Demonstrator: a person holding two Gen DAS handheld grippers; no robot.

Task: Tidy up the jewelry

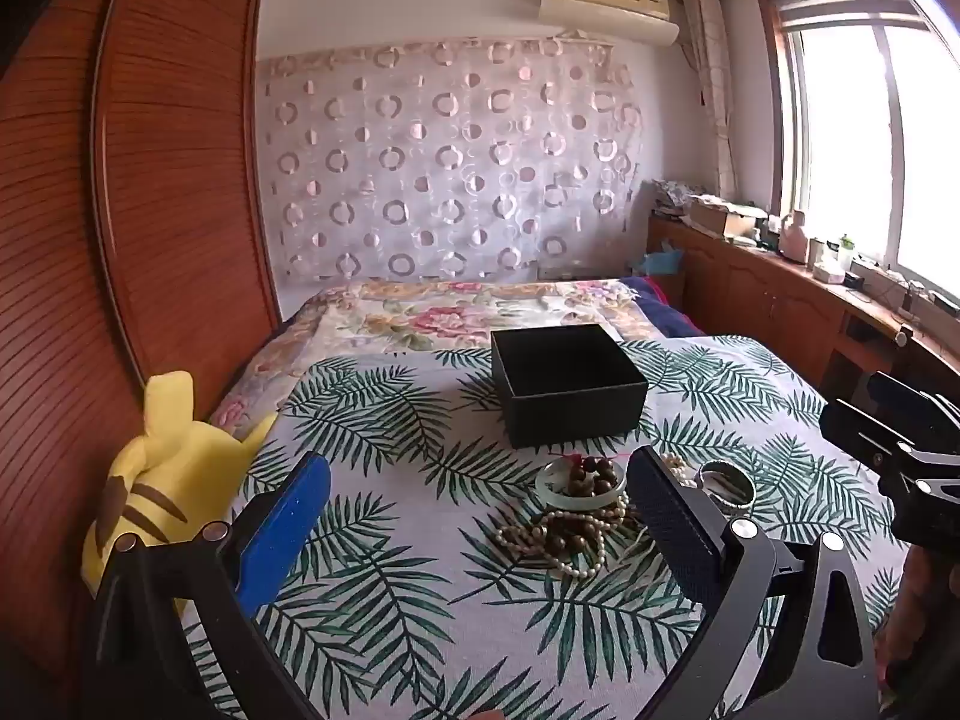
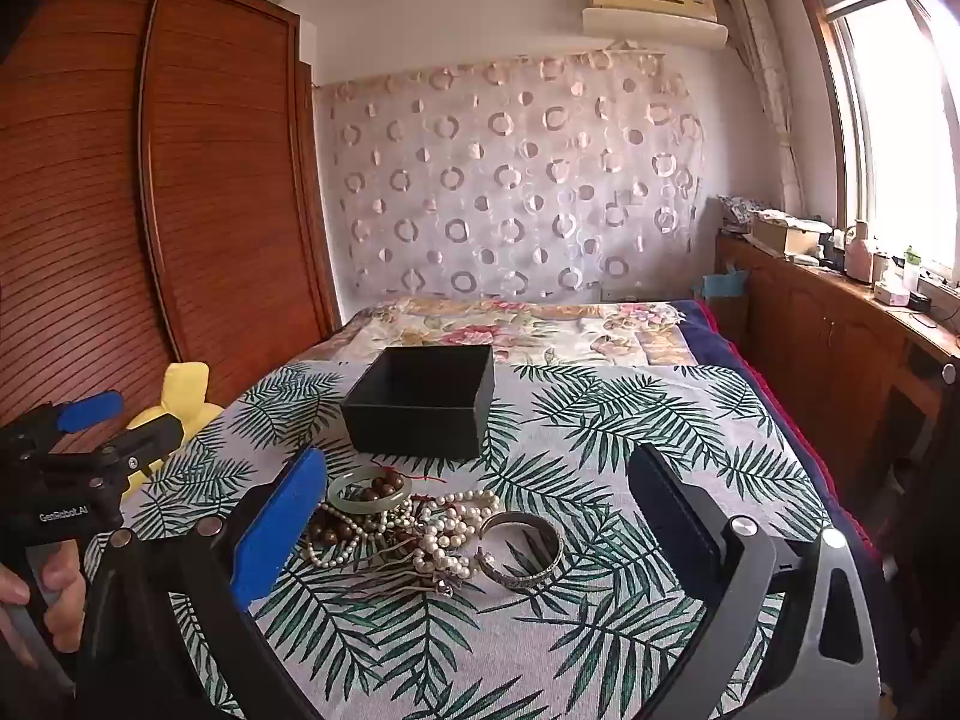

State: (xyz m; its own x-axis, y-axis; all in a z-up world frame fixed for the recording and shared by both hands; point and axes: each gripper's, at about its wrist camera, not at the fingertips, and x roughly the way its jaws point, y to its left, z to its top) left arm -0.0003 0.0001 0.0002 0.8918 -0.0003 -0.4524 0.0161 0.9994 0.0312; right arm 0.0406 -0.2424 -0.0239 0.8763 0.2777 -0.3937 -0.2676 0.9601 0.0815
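An open black box [image 1: 567, 387] [image 2: 423, 402] stands on the leaf-print bedspread [image 1: 420, 600] [image 2: 600, 630]. In front of it lies a jewelry pile: a pale green bangle [image 1: 576, 489] [image 2: 366, 495], brown wooden beads [image 1: 591, 471] [image 2: 384, 486], pearl strands [image 1: 576, 540] [image 2: 447, 534] and a silver bangle [image 1: 726, 483] [image 2: 522, 552]. My left gripper [image 1: 480, 516] is open and empty, just short of the pile. My right gripper [image 2: 474, 519] is open and empty, with the pile between its fingers in view. Each gripper shows at the edge of the other's view.
A yellow plush toy [image 1: 156, 480] [image 2: 174, 402] lies at the bed's left edge beside a wooden wardrobe [image 1: 150, 180]. A floral quilt [image 1: 456, 315] covers the far bed. A wooden cabinet [image 1: 780, 294] with clutter runs under the window at right.
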